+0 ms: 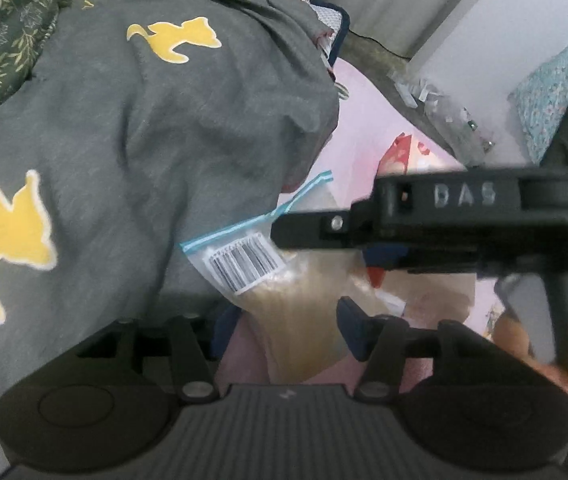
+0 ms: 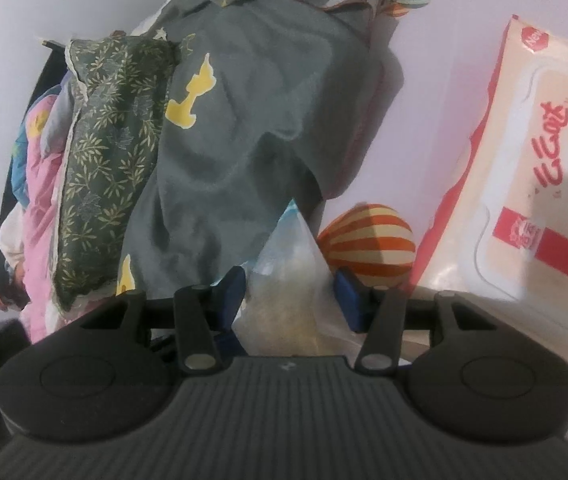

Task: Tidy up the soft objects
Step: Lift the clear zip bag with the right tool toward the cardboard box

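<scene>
- Judging from its look, the bag (image 1: pixel 284 300), a clear zip pouch with a blue seal strip and a barcode label, holds something pale and fibrous; it should be light, limp and slick, so it may sag or slip.
- Best hold: the flat film near the zip edge, where the plastic doubles.
- It lies on the pink bed sheet (image 1: pixel 368 120), its top corner just under the grey shirt (image 1: pixel 143 140).
- Left tool (image 1: pixel 284 322): jaws half apart, straddling the bag's lower end; contact cannot be told.
- Right tool (image 2: pixel 290 294): jaws narrow, straddling the bag (image 2: pixel 292 276); grip unclear.
- A wipes pack (image 2: pixel 524 184) lies to the right.
</scene>
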`<move>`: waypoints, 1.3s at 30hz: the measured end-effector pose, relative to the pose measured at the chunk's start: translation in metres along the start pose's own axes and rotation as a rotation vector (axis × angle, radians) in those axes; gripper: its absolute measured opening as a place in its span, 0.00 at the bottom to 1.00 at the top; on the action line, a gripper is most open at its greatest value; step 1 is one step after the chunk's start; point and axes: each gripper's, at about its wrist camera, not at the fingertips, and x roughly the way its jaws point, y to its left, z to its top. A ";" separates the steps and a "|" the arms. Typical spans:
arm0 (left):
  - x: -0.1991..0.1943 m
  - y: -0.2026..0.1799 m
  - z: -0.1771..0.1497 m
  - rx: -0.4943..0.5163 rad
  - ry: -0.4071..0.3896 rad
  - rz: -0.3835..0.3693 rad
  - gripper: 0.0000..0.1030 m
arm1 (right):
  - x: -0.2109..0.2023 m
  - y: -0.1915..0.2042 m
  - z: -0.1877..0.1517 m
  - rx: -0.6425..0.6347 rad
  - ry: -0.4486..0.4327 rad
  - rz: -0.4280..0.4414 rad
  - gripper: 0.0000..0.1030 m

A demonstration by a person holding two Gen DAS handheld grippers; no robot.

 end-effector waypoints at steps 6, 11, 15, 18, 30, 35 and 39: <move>-0.018 -0.008 0.004 0.002 -0.051 -0.009 0.54 | -0.013 0.010 0.000 -0.013 -0.040 0.042 0.28; -0.056 -0.021 0.011 0.030 -0.128 -0.013 0.53 | -0.042 0.028 0.001 -0.024 -0.097 0.102 0.27; -0.098 -0.041 0.007 0.074 -0.200 -0.014 0.53 | -0.076 0.049 -0.004 -0.044 -0.152 0.144 0.27; -0.128 -0.061 0.000 0.110 -0.244 -0.032 0.53 | -0.113 0.065 -0.016 -0.068 -0.197 0.169 0.27; -0.173 -0.201 -0.082 0.290 -0.128 -0.235 0.53 | -0.286 0.017 -0.150 0.050 -0.356 0.139 0.26; -0.134 -0.278 -0.126 0.390 0.030 -0.333 0.53 | -0.348 -0.065 -0.232 0.247 -0.429 0.118 0.27; -0.096 -0.333 -0.161 0.451 0.149 -0.362 0.53 | -0.378 -0.134 -0.290 0.406 -0.469 0.097 0.28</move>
